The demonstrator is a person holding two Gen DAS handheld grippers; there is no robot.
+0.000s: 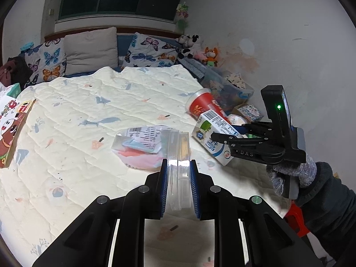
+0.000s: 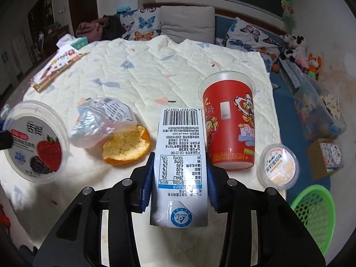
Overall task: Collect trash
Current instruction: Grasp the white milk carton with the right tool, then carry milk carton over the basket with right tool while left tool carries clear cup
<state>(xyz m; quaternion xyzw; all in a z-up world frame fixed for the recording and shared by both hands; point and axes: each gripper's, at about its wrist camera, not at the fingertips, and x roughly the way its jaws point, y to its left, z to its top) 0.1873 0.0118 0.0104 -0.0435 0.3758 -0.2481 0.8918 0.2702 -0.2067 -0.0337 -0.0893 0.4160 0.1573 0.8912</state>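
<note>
My left gripper (image 1: pixel 178 173) is shut on a round clear plastic yogurt tub (image 1: pixel 179 155) held on edge above the bed; the tub's strawberry lid shows in the right wrist view (image 2: pixel 35 142). My right gripper (image 2: pixel 179 175) is shut on a white milk carton (image 2: pixel 180 160), also seen in the left wrist view (image 1: pixel 211 138). A red paper cup (image 2: pixel 229 120) lies on the quilt just right of the carton. A crumpled plastic wrapper (image 2: pixel 102 118) and an orange peel (image 2: pixel 126 148) lie left of it. A small lidded plastic cup (image 2: pixel 278 166) sits at the right edge.
A green mesh basket (image 2: pixel 316 213) stands on the floor at lower right. A quilted bed cover (image 1: pixel 89 111) spans the bed, with butterfly pillows (image 1: pixel 49 60) and soft toys (image 1: pixel 195 46) at the far end. A colourful box (image 1: pixel 13 129) lies at the left.
</note>
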